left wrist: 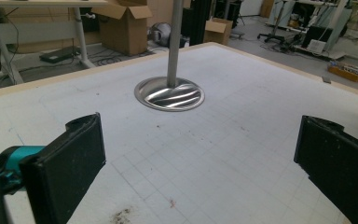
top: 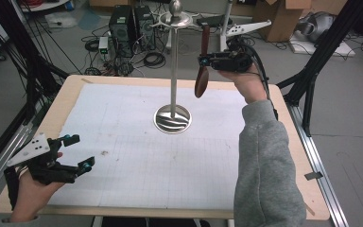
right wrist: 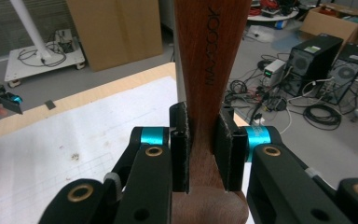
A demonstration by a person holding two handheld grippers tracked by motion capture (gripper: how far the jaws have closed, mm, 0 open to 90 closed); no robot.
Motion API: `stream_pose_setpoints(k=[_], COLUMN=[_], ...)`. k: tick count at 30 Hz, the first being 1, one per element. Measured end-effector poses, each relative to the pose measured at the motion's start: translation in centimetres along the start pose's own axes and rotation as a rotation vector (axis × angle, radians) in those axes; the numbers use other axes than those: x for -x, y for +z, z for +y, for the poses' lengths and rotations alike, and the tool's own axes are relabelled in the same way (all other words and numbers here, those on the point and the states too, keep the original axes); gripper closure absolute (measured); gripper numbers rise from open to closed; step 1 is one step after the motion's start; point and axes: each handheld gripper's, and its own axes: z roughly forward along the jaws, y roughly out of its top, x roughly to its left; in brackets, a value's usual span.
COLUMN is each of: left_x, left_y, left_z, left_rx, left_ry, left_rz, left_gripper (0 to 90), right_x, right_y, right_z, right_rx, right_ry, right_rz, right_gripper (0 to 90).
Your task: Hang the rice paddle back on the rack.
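In the high view, the right gripper [top: 203,60] at upper centre-right holds a wooden spoon [top: 202,78] up beside the metal stand [top: 173,66], just under its top disc. The right gripper view adds what that one cannot: the jaws are clamped on the spoon's handle [right wrist: 212,65], which bears stamped lettering. At lower left, the left gripper [top: 82,152] hovers over the white mat [top: 137,161]; its own view shows the jaws wide apart, facing the stand's base [left wrist: 169,94].
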Motion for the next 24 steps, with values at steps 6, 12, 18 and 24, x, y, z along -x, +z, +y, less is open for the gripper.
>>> stream_pose_setpoints(k=[6,12,18,24], left_x=[0.2,0.5,0.7,0.7], left_y=[0.2,0.5,0.7,0.7], left_z=[-0.1,-0.1,-0.3,-0.3], left_rx=[-0.007,-0.024,-0.046,-0.046], left_ry=[0.01,0.024,0.03,0.028], left_rz=[-0.02,-0.019,-0.007,-0.007], left_gripper=[2.3,2.3,2.3,2.3], right_x=[-0.1,-0.2,-0.4,-0.7], right_y=[-0.1,-0.1,-0.1,0.1], right_z=[0.3,0.4,0.7,1.1], right_rx=[0.008,0.018,0.019,0.036], right_ry=[-0.004,-0.009,-0.016,-0.025], right_rz=[-0.007,-0.005,-0.009,-0.015], right_gripper=[77.6,77.5,77.6,77.6])
